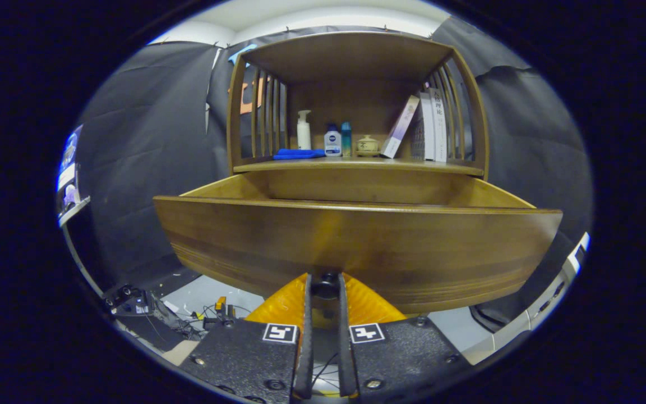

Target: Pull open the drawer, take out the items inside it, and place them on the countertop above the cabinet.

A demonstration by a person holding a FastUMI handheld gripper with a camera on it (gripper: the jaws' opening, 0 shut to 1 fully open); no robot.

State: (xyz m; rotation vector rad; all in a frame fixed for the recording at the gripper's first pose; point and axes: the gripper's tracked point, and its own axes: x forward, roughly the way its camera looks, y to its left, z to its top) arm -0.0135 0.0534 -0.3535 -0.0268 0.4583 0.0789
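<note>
The wooden drawer [356, 235] stands pulled out from the cabinet, its wide front panel close before me. Its round dark knob [324, 286] sits between my fingertips, and my gripper [324, 289] is shut on it, both fingers pressing its sides. The drawer's inside is hidden behind the front panel; only the upper inner walls [368, 188] show. Above the drawer lies the countertop [356, 165], the floor of an open wooden shelf unit.
On the countertop stand a folded blue cloth [299, 153], a white pump bottle [304, 130], a small white-and-blue bottle [332, 141], a slim blue bottle [346, 138], a small lidded jar [368, 145] and leaning books [421, 126]. Cables and gear [188, 317] lie on the floor below left.
</note>
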